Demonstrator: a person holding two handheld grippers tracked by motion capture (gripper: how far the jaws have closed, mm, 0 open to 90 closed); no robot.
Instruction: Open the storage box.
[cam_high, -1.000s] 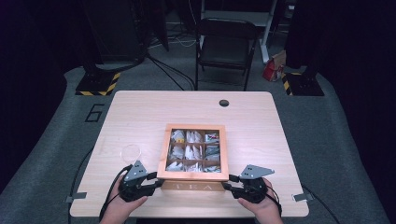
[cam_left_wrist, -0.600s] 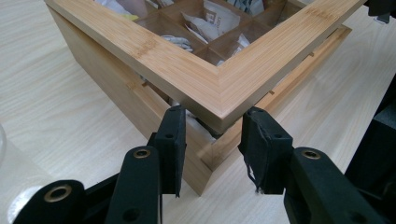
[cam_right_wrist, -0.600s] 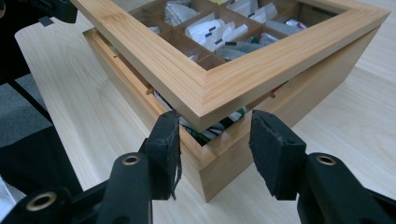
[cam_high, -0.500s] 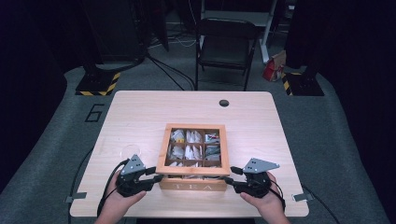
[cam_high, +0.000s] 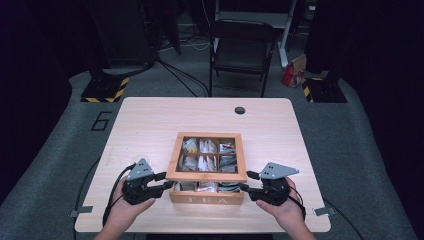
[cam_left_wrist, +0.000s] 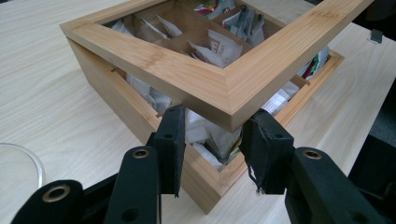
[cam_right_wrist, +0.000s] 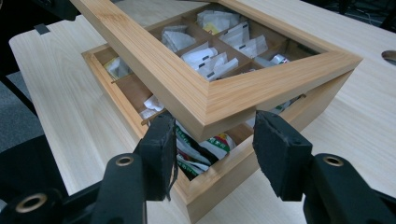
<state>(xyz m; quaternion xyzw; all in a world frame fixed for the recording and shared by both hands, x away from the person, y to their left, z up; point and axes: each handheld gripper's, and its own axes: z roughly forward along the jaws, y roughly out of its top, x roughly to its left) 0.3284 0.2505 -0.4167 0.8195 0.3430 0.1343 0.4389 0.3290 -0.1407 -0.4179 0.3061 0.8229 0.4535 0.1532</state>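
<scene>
A wooden tea box (cam_high: 206, 196) marked TEA stands near the table's front edge, its compartments full of tea bags (cam_high: 206, 161). Its framed lid (cam_high: 206, 176) is tilted up at the front, clear of the box. My left gripper (cam_high: 164, 181) is at the lid's front left corner. In the left gripper view the jaws (cam_left_wrist: 217, 135) stand apart under that corner (cam_left_wrist: 229, 100), not pressing it. My right gripper (cam_high: 247, 181) is at the front right corner. Its jaws (cam_right_wrist: 212, 135) have just been opening, and the lid's corner (cam_right_wrist: 210, 105) sits above and between them.
A clear glass (cam_left_wrist: 18, 163) stands on the table (cam_high: 150, 125) left of the box, close to my left gripper. A cable hole (cam_high: 240, 110) lies at the table's far side. A black chair (cam_high: 243, 50) stands beyond the table.
Both hands have risen a little and the lid's front edge has come up with them. The right jaws stand wider apart than before.
</scene>
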